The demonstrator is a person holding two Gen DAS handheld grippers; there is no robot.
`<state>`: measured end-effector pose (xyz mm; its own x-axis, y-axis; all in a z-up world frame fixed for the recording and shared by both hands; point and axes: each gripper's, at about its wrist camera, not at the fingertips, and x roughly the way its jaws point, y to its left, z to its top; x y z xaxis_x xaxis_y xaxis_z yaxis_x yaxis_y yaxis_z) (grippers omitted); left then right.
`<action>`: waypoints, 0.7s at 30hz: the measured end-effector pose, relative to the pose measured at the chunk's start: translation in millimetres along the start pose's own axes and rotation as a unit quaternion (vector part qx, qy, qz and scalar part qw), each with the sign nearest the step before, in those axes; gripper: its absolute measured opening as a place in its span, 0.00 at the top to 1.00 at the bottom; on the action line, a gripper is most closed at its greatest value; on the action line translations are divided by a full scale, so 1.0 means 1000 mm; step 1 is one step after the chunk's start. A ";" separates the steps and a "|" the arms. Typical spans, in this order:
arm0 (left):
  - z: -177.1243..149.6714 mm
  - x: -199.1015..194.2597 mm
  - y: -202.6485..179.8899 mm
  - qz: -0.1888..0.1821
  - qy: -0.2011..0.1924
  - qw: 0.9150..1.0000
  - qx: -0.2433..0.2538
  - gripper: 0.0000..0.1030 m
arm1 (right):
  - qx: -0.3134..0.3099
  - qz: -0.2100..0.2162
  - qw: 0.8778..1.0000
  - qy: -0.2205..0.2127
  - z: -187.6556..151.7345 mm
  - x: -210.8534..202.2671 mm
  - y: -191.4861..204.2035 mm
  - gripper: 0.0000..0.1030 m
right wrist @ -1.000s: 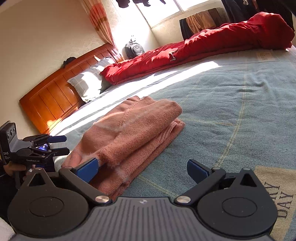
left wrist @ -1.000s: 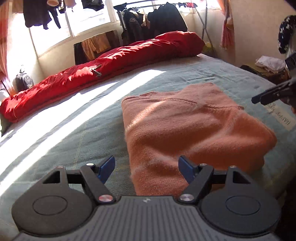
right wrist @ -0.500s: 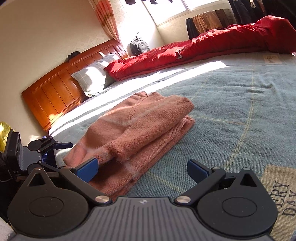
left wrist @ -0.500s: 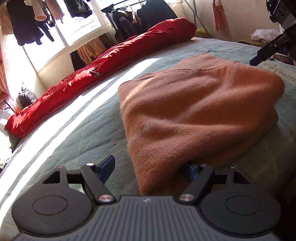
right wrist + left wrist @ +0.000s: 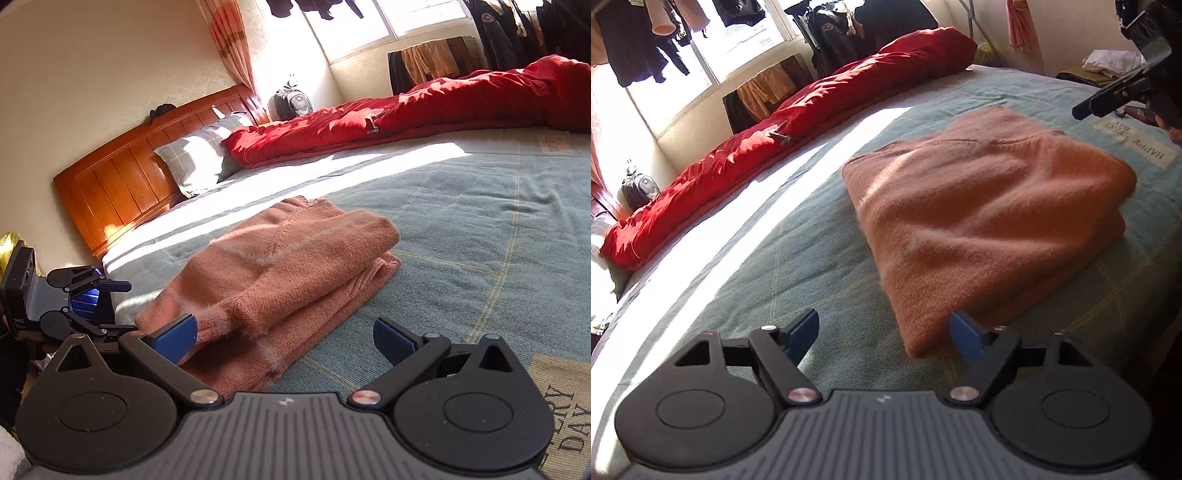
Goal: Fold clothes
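Sunlit and wide, the bed (image 5: 798, 258) carries a folded sweater (image 5: 990, 221) near its foot edge, with bare blanket stretching to the red quilt (image 5: 820, 122) along the far edge. Both the left gripper (image 5: 886, 332) and the right gripper (image 5: 284, 334) hang spread wide, holding nothing, at opposite ends of the sweater. A patch (image 5: 1137, 144) beside it reads "HAPPY EVERY DAY".

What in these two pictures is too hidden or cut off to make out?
- Sweater underside and inner folds: both views, covered by its own top layer.
- Right gripper: left wrist view, cut off by the edge, so its jaws are unreadable there.
- Blanket lettering: right wrist view, clipped by the edge.
- Person: only a dark sliver at the frame edges.
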<state>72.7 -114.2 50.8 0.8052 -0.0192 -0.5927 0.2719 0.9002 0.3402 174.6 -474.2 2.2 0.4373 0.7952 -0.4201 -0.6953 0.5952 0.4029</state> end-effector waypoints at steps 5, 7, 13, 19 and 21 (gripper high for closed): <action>0.040 0.023 0.028 -0.094 -0.095 0.985 -0.109 0.22 | -0.056 0.053 0.997 -0.019 0.020 0.018 0.030 0.31; 0.046 0.048 0.022 -0.127 -0.089 0.982 -0.111 0.22 | -0.093 0.053 0.994 0.003 0.017 0.031 0.047 0.40; 0.017 0.106 -0.016 -0.098 -0.012 0.994 -0.056 0.18 | -0.210 -0.013 0.976 0.062 -0.018 0.041 0.062 0.42; 0.031 0.080 -0.006 -0.113 -0.041 0.990 -0.069 0.17 | -0.209 -0.012 0.977 0.048 -0.010 0.024 0.058 0.42; 0.042 0.077 -0.010 -0.113 -0.056 0.991 -0.055 0.17 | -0.213 0.018 0.977 0.023 -0.005 0.019 0.068 0.40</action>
<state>154.1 -142.9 32.8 0.7849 -0.2682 -0.5586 0.3981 0.9091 0.1229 133.0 -419.2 17.0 0.3891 0.8025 -0.4523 -0.8882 0.4571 0.0468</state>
